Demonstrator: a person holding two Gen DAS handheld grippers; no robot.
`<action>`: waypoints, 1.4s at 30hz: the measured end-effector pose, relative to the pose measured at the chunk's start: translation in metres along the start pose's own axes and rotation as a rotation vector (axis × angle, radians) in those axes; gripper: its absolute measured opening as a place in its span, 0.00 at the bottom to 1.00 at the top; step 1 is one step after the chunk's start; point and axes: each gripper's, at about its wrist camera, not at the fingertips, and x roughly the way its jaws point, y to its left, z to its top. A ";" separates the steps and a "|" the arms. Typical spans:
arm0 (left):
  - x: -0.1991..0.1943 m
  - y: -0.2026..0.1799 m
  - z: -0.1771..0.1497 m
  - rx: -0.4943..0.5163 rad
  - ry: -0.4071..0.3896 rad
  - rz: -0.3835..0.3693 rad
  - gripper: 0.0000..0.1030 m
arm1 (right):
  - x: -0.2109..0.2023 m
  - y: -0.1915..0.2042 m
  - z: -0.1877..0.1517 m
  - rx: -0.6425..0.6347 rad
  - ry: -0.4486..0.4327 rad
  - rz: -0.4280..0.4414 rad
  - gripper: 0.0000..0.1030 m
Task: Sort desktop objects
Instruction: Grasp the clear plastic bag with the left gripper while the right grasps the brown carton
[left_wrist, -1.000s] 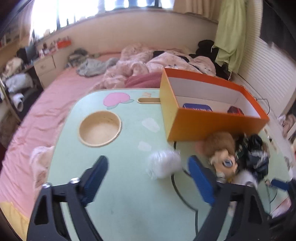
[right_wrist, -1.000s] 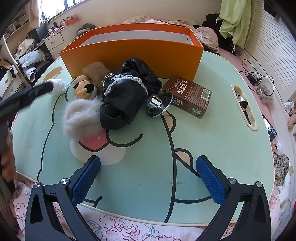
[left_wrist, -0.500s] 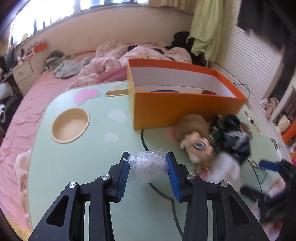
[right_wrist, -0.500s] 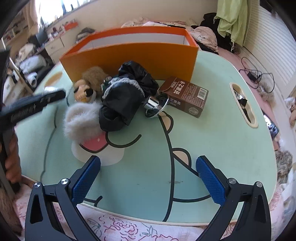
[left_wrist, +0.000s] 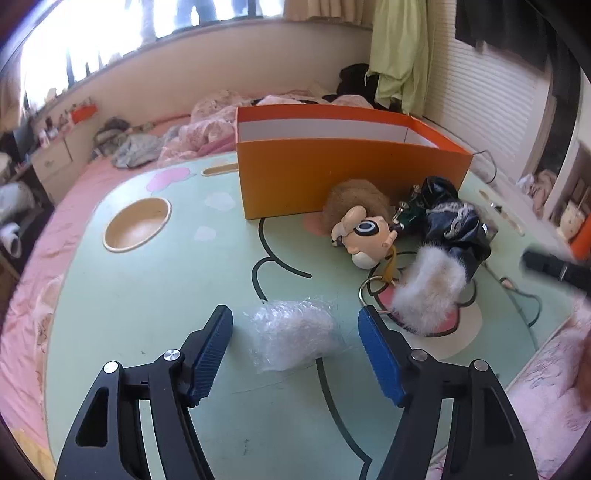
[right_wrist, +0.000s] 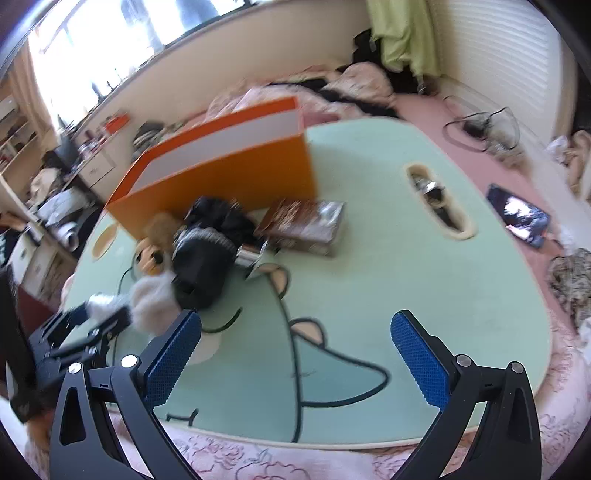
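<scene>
Left claw (left_wrist: 295, 341): jaws opening, ribbed blue pads now clear on both sides of the crinkled clear plastic wad (left_wrist: 293, 338), which lies on the table between them. Half a second ago those pads were pressed against the wad; contact is released.

Right claw (right_wrist: 295, 356): jaws spread wide, nothing between the textured blue pads, as in the earlier frames; its view has rolled and is blurred.

Beyond the left claw and to its right: a white fluffy fur piece (left_wrist: 430, 291) and a metal ring (left_wrist: 369, 291), then a hard, glossy doll head (left_wrist: 364, 236) with brown fuzzy hair, touching crumpled shiny black fabric (left_wrist: 456, 225).

Further on, directly behind these, a rectangular orange cardboard box (left_wrist: 347, 177), white inside, open-topped.

From the right claw, ahead past the black fabric, a brown printed carton (right_wrist: 304, 223) lies flat just beside the box corner.

Smooth pale-green table (left_wrist: 147, 295) with cartoon outlines; round recessed cup well (left_wrist: 136, 223) far left of the left claw.
</scene>
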 end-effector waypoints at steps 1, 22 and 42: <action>-0.001 -0.004 -0.002 0.003 -0.005 -0.011 0.69 | -0.005 -0.002 0.002 0.008 -0.032 -0.017 1.00; 0.000 -0.013 -0.006 0.013 0.014 -0.020 1.00 | 0.073 0.004 0.056 -0.014 0.107 -0.086 0.61; -0.039 0.012 0.025 -0.068 -0.143 -0.070 0.33 | 0.010 -0.009 0.058 0.026 -0.093 0.017 0.56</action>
